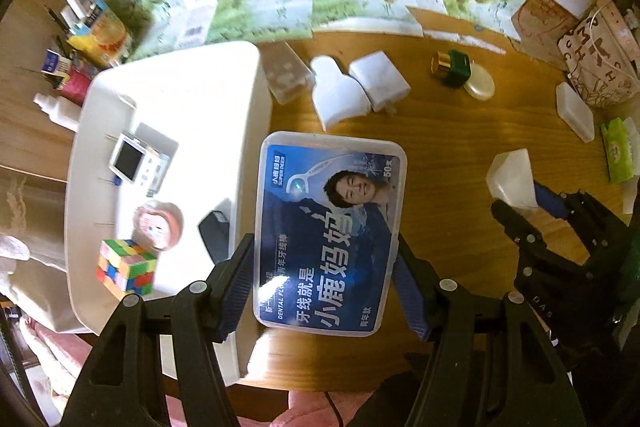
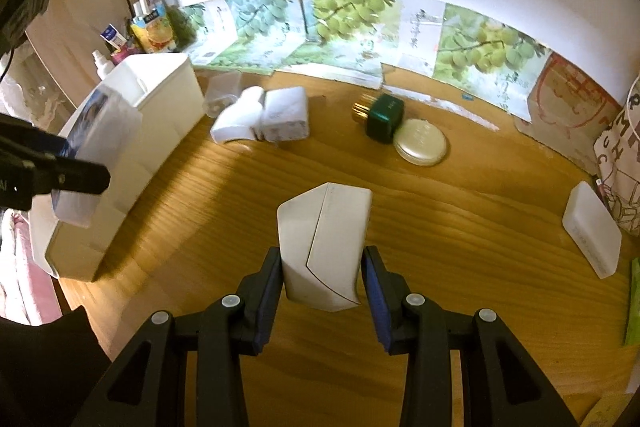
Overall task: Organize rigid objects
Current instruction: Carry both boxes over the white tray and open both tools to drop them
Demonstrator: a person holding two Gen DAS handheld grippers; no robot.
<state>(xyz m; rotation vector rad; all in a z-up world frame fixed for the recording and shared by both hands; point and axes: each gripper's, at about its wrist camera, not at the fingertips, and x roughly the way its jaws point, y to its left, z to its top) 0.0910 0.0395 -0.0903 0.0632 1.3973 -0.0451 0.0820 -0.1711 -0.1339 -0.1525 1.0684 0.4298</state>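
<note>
My left gripper points down and is shut on a clear plastic floss box with a blue label, which hangs over the wooden desk at the right rim of a white bin. Inside the bin lie a colour cube, a round cartoon-face item, a small screen device and a black object. My right gripper is shut on a white angular case, held above the desk. The right wrist view shows the floss box at far left beside the bin.
On the desk behind stand two white chargers, a clear small box, a green bottle with a gold cap and a round compact. A white flat case and a green tissue pack lie right. Pictures line the wall.
</note>
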